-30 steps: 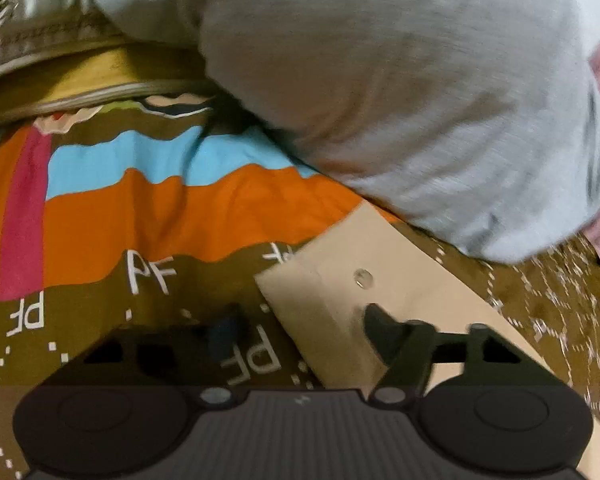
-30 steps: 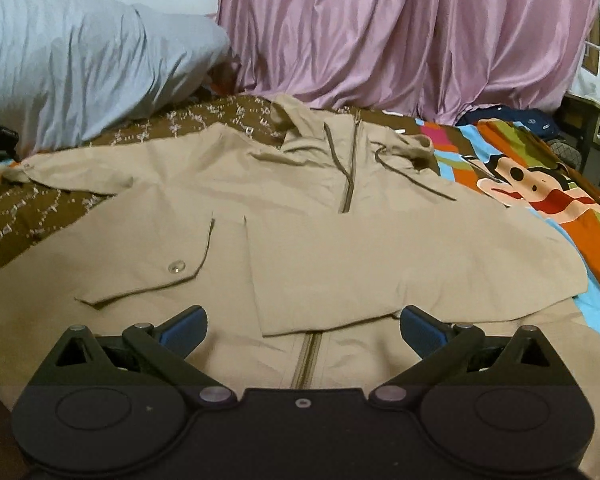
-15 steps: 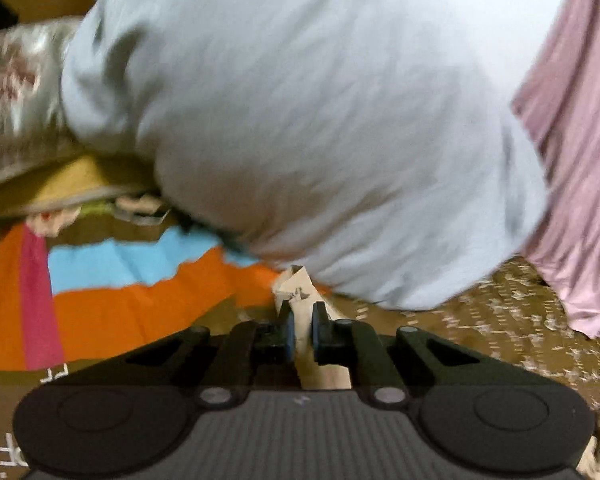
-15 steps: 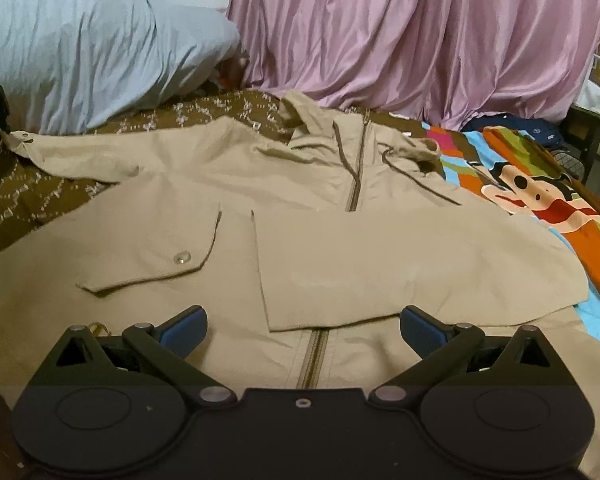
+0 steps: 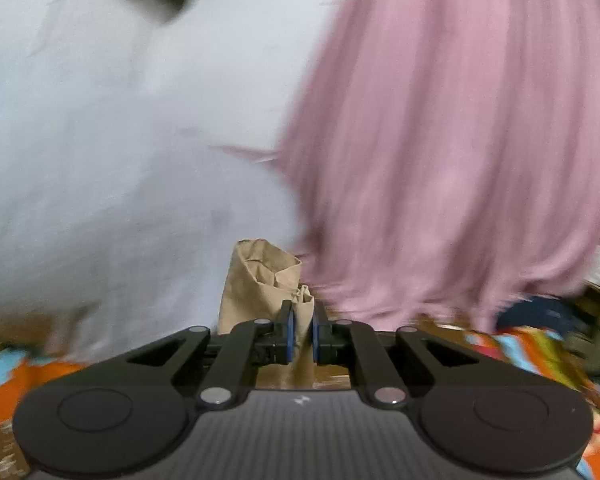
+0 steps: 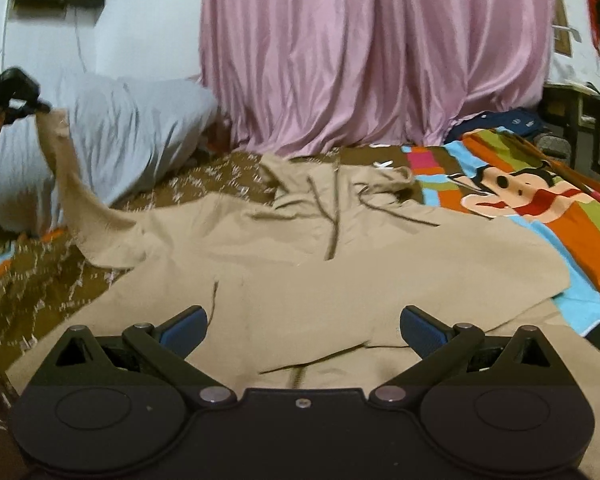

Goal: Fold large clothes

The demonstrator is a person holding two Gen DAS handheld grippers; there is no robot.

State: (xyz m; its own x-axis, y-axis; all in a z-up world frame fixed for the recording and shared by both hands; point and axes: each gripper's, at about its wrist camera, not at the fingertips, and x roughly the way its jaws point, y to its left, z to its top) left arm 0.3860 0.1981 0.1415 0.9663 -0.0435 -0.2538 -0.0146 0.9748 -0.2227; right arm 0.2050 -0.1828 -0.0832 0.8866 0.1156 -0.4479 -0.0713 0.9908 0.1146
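Pinching the sleeve cuff (image 5: 266, 280), left claw (image 5: 302, 338) (jaws clamped) holds it aloft.

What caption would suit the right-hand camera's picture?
Open right gripper hovers over a tan jacket while the left gripper lifts its sleeve.

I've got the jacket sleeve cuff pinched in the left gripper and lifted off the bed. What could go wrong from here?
1. The left gripper holds only a narrow bunch of the sleeve cuff, so the fabric may slip out as you carry it across.
2. The right gripper is open above the jacket, pinning nothing, so pulling the sleeve could drag the body and undo the other sleeve's fold.
3. The raised sleeve hangs close to the grey pillow and might catch on it.
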